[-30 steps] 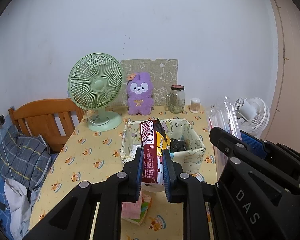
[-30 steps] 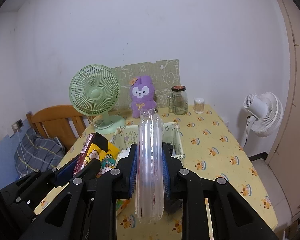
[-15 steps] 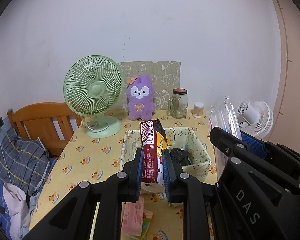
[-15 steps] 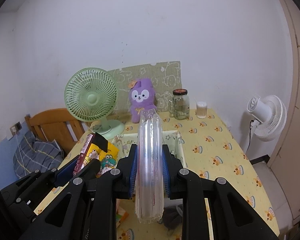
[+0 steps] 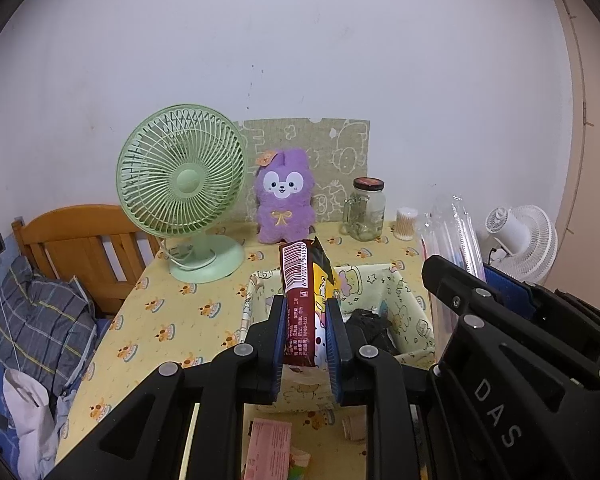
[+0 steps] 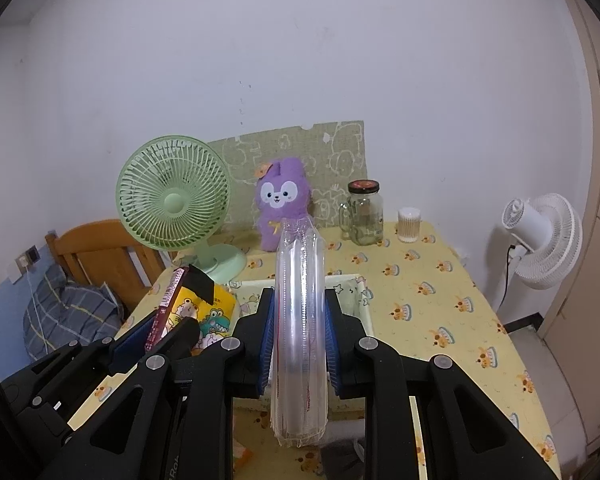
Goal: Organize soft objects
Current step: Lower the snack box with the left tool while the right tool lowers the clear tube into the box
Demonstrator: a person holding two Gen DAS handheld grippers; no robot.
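My left gripper [image 5: 303, 332] is shut on a red and yellow snack bag [image 5: 306, 300] held upright above the near edge of a fabric storage box [image 5: 410, 300]. The bag also shows in the right wrist view [image 6: 196, 308]. My right gripper [image 6: 300, 328] is shut on a clear plastic sleeve of stacked cups [image 6: 299, 320], held upright over the box [image 6: 360, 300]. The sleeve also shows in the left wrist view [image 5: 452, 232]. A dark soft item [image 5: 370, 326] lies inside the box. A purple plush rabbit [image 5: 285, 196] sits at the back of the table.
A green desk fan [image 5: 184, 192] stands back left. A glass jar [image 5: 366, 210] and a cotton swab tub [image 5: 406, 224] stand back right. A pink packet [image 5: 268, 450] lies on the yellow tablecloth [image 5: 180, 320] below my left gripper. A wooden chair [image 5: 80, 248] stands left, a white fan [image 6: 540, 236] right.
Both grippers have risen and drawn back a little with their loads. The box and table now sit lower in both views.
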